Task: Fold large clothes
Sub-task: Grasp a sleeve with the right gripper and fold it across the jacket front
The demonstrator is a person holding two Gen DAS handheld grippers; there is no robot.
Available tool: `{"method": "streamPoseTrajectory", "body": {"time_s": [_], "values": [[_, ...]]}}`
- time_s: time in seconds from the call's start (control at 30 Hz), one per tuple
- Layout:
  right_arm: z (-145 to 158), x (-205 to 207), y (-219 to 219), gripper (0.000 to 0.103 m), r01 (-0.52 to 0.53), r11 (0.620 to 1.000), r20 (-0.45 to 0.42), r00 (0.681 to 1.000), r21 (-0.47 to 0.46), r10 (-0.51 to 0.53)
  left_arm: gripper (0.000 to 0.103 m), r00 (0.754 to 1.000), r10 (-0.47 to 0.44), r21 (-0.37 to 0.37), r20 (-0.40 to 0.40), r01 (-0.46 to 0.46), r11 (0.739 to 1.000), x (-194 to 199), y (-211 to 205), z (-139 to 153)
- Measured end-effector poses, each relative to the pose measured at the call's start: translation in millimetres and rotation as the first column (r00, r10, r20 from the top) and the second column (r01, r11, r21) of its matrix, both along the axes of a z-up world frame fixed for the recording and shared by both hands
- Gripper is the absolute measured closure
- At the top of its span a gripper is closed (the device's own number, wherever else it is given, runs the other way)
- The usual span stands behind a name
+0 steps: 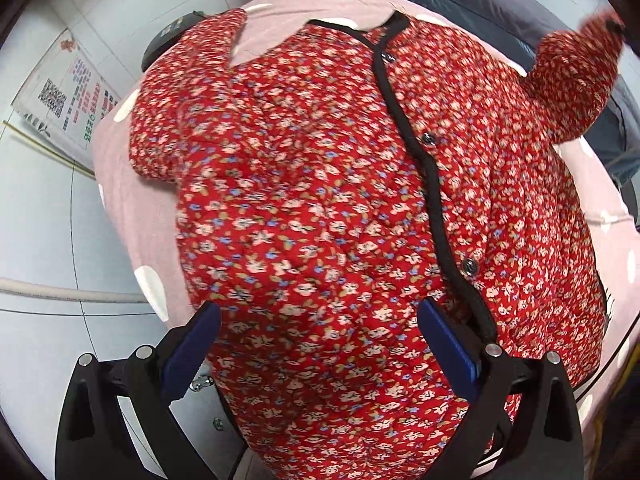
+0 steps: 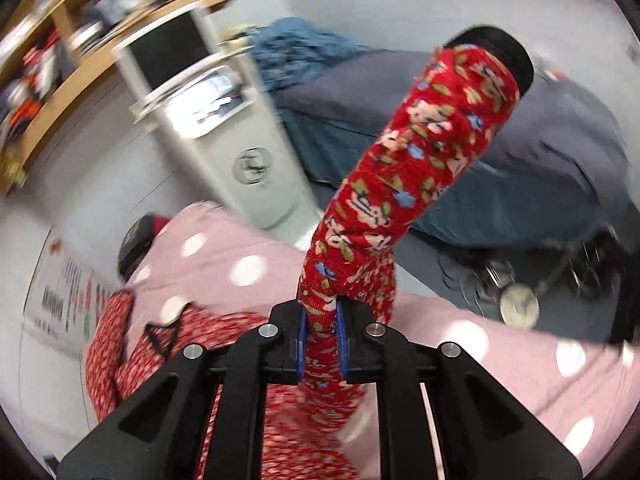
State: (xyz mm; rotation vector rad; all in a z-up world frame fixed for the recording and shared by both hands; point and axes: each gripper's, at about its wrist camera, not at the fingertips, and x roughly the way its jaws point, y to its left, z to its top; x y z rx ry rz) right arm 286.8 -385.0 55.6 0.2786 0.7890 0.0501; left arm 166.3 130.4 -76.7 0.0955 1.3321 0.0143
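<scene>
Left gripper (image 1: 320, 344): jaws spread wide, pinching nothing; the blue pads (image 1: 448, 340) stand either side of the hem, with the cloth running between and under them.
Jacket (image 1: 340, 200): red quilted floral, lying front-up and buttoned, stretching ahead of the left jaws across the pink dotted cover (image 1: 132, 208); whether the pads touch the cloth cannot be told.
Placket (image 1: 420, 152): black trim with dark buttons, running from the right-hand pad forward to the collar.
Near sleeve (image 1: 172, 92): ahead and left of the left jaws, folded flat on the cover.
Far sleeve (image 1: 576, 80): ahead and far right of the left jaws, lifted off the cover.
Right gripper (image 2: 321, 330): jaws pressed together on the lifted sleeve (image 2: 408, 176), which rises straight ahead from between them, tilting right.
Cuff (image 2: 500, 52): black, at the sleeve's far end.
Cabinet (image 2: 240, 152): pale, ahead and left of the right jaws, blurred.
</scene>
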Motion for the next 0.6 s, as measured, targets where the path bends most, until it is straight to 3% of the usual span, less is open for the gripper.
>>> {"method": "streamPoseTrajectory", "body": {"time_s": [0.07, 0.13, 0.2, 0.23, 0.37, 0.4, 0.5, 0.53, 0.6], "values": [[4, 5, 54, 0.09, -0.131, 0.989, -0.013, 0.991, -0.072, 0.13, 0.007, 1.0, 0.018, -0.007, 0.01, -0.018, 1.0, -2, 8, 4], [-3, 5, 108, 0.09, -0.249, 0.954, -0.034, 0.968, -0.169, 0.247, 0.007, 0.999, 0.041, -0.011, 0.016, -0.041, 0.999, -4, 18, 7], [-20, -1, 158, 0.09, -0.354, 0.901, -0.075, 0.935, -0.251, 0.347, 0.007, 0.998, 0.064, -0.016, 0.016, -0.063, 0.998, -7, 29, 7], [-38, -6, 191, 0.089, -0.425, 0.852, -0.128, 0.905, -0.307, 0.405, 0.007, 0.997, 0.075, -0.018, 0.011, -0.075, 0.997, -7, 34, 5], [-99, -25, 256, 0.085, -0.551, 0.704, -0.268, 0.834, -0.448, 0.483, 0.007, 0.992, 0.124, -0.032, -0.005, -0.124, 0.992, -9, 56, -1], [-122, -34, 273, 0.085, -0.587, 0.65, -0.321, 0.809, -0.484, 0.492, 0.007, 0.991, 0.136, -0.037, -0.009, -0.136, 0.99, -10, 62, -2], [-164, -58, 289, 0.084, -0.631, 0.544, -0.394, 0.773, -0.553, 0.497, 0.007, 0.988, 0.152, -0.04, -0.02, -0.153, 0.987, -13, 72, -7], [-171, -61, 291, 0.08, -0.639, 0.529, -0.407, 0.767, -0.559, 0.497, 0.007, 0.988, 0.153, -0.042, -0.023, -0.154, 0.987, -13, 74, -8], [-185, -65, 293, 0.062, -0.663, 0.511, -0.442, 0.747, -0.547, 0.496, 0.007, 0.988, 0.153, -0.04, -0.025, -0.154, 0.987, -12, 76, -10]]}}
